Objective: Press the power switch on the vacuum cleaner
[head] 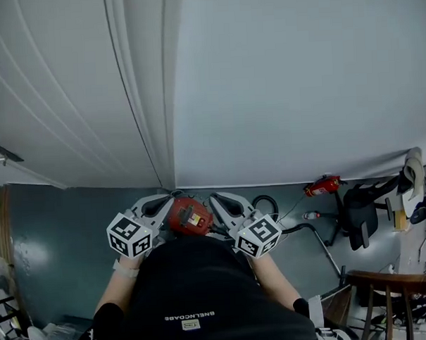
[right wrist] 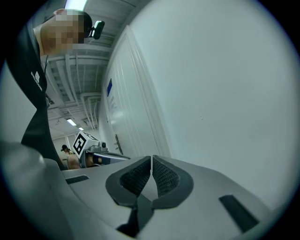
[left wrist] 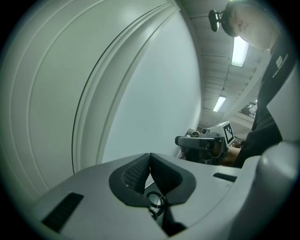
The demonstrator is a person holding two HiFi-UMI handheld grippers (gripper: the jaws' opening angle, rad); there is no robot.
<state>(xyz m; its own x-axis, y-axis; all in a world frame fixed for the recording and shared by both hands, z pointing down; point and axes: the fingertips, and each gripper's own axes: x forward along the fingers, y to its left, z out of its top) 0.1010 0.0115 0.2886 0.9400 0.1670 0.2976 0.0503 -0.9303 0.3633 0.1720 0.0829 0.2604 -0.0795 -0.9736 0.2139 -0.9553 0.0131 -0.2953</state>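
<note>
In the head view a red vacuum cleaner (head: 189,216) sits on the dark floor at the foot of the white wall, straight below me. My left gripper (head: 163,201) hangs just left of it and my right gripper (head: 218,199) just right of it, both above it and apart from it. The left gripper (left wrist: 150,161) is shut, its ribbed pads meeting with nothing between them. The right gripper (right wrist: 152,164) is likewise shut and empty. Both gripper views face the wall; the vacuum's switch is not visible in them.
A black hose (head: 267,202) curls right of the vacuum. A red tool (head: 321,187), a black chair (head: 359,216) and a wooden stool (head: 390,283) stand at the right. The white panelled wall (head: 266,93) fills the front.
</note>
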